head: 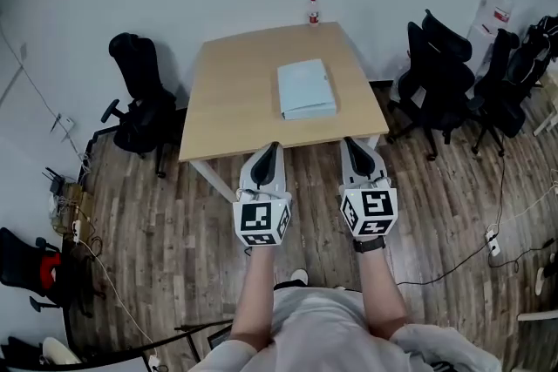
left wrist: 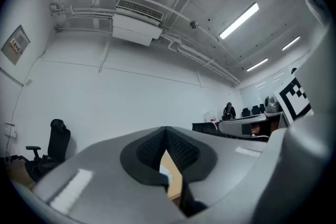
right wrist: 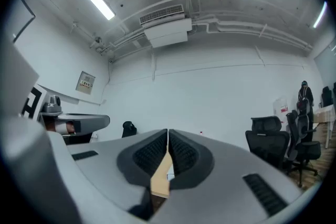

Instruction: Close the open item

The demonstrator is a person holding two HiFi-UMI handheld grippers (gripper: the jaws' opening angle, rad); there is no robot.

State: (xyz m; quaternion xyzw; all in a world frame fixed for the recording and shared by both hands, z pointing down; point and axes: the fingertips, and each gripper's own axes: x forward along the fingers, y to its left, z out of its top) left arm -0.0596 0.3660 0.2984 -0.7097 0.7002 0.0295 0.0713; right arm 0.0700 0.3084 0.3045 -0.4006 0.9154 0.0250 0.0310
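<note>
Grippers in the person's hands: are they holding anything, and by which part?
Nothing is held. The left gripper and right gripper are both shut, empty, short of the light blue folder on the wooden table.

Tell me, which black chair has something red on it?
The chair at the head view's lower left edge; those beside the table are all plain black.

Bright, even light comes from long white ceiling strip lamps (left wrist: pixel 239 21), which glare in both gripper views. The pale wooden counter (head: pixel 235 113) carries barely any shadow, while the dark plank floor (head: pixel 174 231) looks dimmer. Every view bulges fisheye-style with black corners; the grey plastic right tool (right wrist: pixel 168 132) close to the lens is soft
</note>
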